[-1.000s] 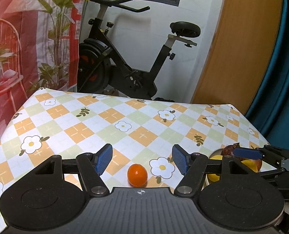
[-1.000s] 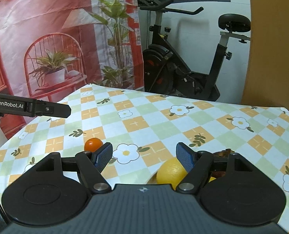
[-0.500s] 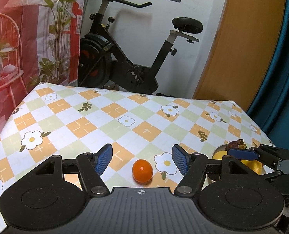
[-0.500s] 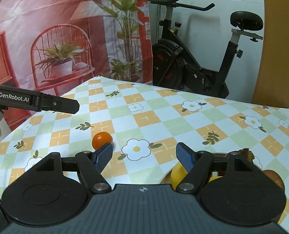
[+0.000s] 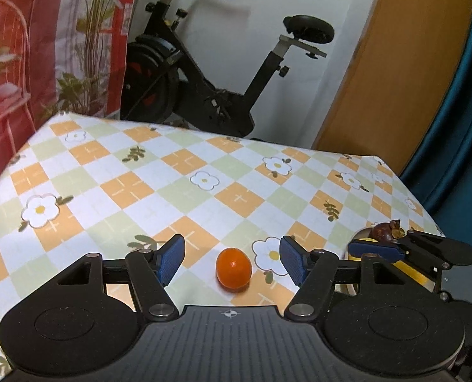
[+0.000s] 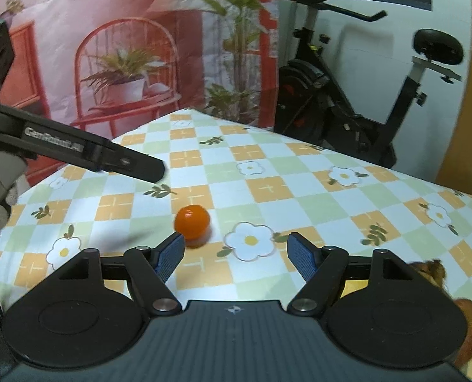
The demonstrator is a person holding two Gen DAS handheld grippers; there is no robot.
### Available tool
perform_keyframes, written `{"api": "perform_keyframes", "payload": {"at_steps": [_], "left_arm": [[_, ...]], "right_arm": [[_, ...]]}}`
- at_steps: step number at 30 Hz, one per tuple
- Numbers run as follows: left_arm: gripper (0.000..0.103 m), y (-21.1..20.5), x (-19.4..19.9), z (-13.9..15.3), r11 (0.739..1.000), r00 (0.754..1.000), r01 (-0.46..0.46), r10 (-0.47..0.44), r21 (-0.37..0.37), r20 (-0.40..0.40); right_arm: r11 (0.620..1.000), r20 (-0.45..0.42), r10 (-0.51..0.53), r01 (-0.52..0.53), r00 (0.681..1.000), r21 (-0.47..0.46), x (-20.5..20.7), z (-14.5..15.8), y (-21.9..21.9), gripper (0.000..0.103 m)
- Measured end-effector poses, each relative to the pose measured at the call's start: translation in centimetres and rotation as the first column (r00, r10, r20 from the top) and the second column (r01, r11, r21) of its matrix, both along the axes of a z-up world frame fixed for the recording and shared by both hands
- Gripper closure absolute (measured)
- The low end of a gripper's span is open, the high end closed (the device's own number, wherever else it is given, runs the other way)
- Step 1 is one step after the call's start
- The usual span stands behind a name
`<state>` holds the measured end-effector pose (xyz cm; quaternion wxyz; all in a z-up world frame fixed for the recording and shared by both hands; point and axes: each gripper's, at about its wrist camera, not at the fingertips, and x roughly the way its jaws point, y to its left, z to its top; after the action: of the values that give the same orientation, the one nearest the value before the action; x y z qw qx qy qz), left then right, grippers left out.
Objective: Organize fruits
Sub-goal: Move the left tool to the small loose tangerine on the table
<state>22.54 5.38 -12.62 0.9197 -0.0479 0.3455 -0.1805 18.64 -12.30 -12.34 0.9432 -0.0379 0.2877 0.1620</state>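
A small orange fruit (image 5: 233, 269) lies on the checked tablecloth between the open blue fingers of my left gripper (image 5: 229, 259), not touched. The right wrist view shows the same fruit (image 6: 192, 222) just ahead and left of my open, empty right gripper (image 6: 236, 256). A plate (image 5: 356, 234) at the table's right holds yellow fruit and a dark brown fruit (image 5: 384, 229), partly hidden by the right gripper's finger (image 5: 376, 250). Brown fruit (image 6: 426, 269) shows at the right wrist view's lower right.
The flowered tablecloth (image 5: 204, 178) covers the table. An exercise bike (image 5: 204, 73) stands behind the far edge, by a red printed backdrop (image 6: 108, 47), a wooden door (image 5: 395, 63) and a teal curtain (image 5: 458, 127). The left gripper's arm (image 6: 76, 152) crosses the right view's left.
Both grippers have lifted and pulled back a little. The right gripper has swung left, so the plate fruit left its jaws and the orange fruit sits nearer its centre.
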Motion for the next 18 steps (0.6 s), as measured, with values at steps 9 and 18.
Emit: {"api": "perform_keyframes", "payload": {"at_steps": [9, 18], "left_arm": [[0.044, 1.7, 2.5, -1.2, 0.997, 0.998, -0.021, 0.017, -0.070, -0.058], [0.046, 1.7, 4.5, -3.6, 0.990, 0.987, 0.024, -0.045, -0.136, -0.157]], "right_arm": [[0.996, -0.093, 0.084, -0.082, 0.992, 0.029, 3.7, -1.1, 3.7, 0.038], [0.997, -0.133, 0.076, -0.076, 0.988, 0.009, 6.5, -2.8, 5.5, 0.048]]}}
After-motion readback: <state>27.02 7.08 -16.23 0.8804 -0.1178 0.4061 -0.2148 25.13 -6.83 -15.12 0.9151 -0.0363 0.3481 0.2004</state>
